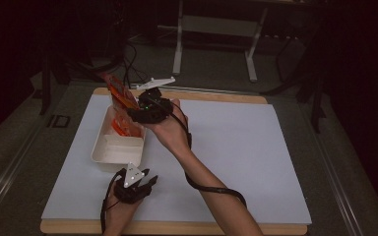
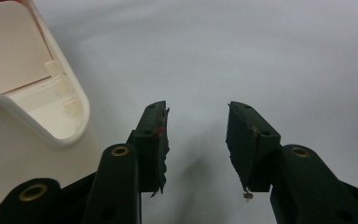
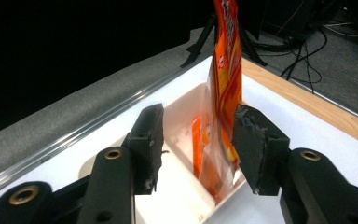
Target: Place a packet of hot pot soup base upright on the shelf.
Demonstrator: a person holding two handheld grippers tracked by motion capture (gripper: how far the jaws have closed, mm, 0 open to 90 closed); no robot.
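A white rectangular bin [image 1: 98, 147] sits on the left of the white sheet. Orange snack packets [image 1: 120, 96] stand upright in its far end. My right gripper [image 1: 135, 110] hovers just right of that end, jaws wide apart. In the right gripper view my right gripper [image 3: 198, 112] looks down into the bin [image 3: 177, 107]. A tall orange packet [image 3: 226, 70] leans on the bin wall just past the right-hand jaw, with no pad pressing on it, and a smaller orange packet [image 3: 196, 140] stands beside it. My left gripper [image 1: 145, 178] rests near the bin's front end. In its own view my left gripper [image 2: 196, 106] is open and holds nothing.
The white sheet [image 1: 236, 147] covers a wooden board [image 1: 216, 97] and spreads wide to the right of the bin. The bin's near compartment [image 2: 14, 51] is bare white. Beyond the table stand a metal frame's legs [image 1: 178, 54] and cables on the grey floor.
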